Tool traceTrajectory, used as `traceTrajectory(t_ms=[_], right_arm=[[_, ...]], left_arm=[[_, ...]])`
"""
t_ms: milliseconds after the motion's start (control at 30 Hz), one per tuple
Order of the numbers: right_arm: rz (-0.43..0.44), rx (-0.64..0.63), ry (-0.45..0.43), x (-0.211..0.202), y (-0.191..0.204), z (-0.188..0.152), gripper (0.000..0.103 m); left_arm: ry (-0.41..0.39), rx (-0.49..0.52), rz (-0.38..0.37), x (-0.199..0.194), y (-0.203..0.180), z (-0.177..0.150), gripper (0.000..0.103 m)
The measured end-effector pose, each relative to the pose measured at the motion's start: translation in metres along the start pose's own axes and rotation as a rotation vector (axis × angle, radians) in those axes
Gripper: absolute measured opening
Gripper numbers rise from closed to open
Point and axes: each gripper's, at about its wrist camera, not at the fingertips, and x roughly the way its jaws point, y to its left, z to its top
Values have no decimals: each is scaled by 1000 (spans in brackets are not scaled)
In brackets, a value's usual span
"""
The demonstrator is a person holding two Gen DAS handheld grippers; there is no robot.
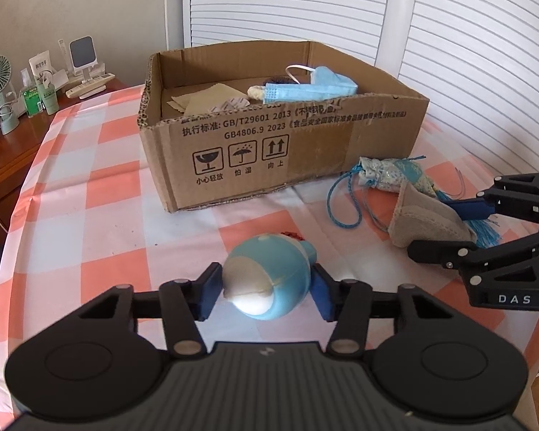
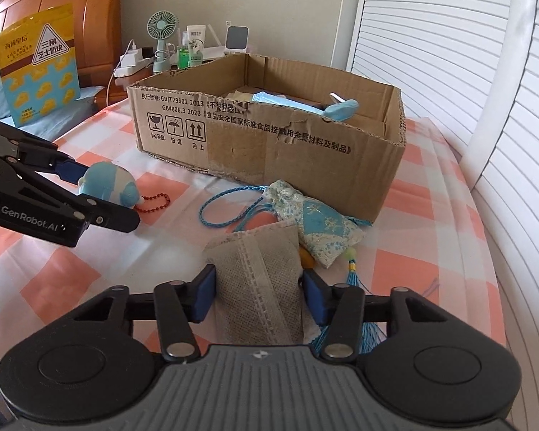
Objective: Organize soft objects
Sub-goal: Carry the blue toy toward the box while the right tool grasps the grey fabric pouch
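- Grip state, left: your left gripper [image 1: 266, 292] has its blue pads against both flanks of the blue-and-white plush toy [image 1: 266, 276] — clamped, by the look of it, with the toy low over the checkered tablecloth [image 1: 100, 194].
- Grip state, right: your right gripper [image 2: 258, 296] has the grey fabric pouch [image 2: 260, 283] between its pads; both pads meet the cloth edges, so you hold it.
- Pouch long axis runs away from you along the fingers, toward the cardboard box [image 2: 305, 165].
- Patterned blue sachet [image 2: 316, 230] lies just beyond the pouch, touching it, and its tassel trails under your right pads — watch for snagging when you lift.
- Key relation: the box sits straight ahead of both grippers, open side up, blue face masks [image 1: 305, 89] already inside.
- Right hand looks nearer the box wall; the left has more cloth to cross.
- Judgement: both moves need a lift over the front wall before release.
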Motion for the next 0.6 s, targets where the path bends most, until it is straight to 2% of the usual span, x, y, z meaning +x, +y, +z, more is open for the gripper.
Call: traceTrajectory(t_ms=[233, 600], right_arm=[[-2, 4, -1, -12, 3, 0, 46], [20, -1, -42, -47, 2, 10, 46]], left_arm=[[-6, 26, -18, -11, -2, 4, 46], [2, 119, -63, -50, -2, 24, 46]])
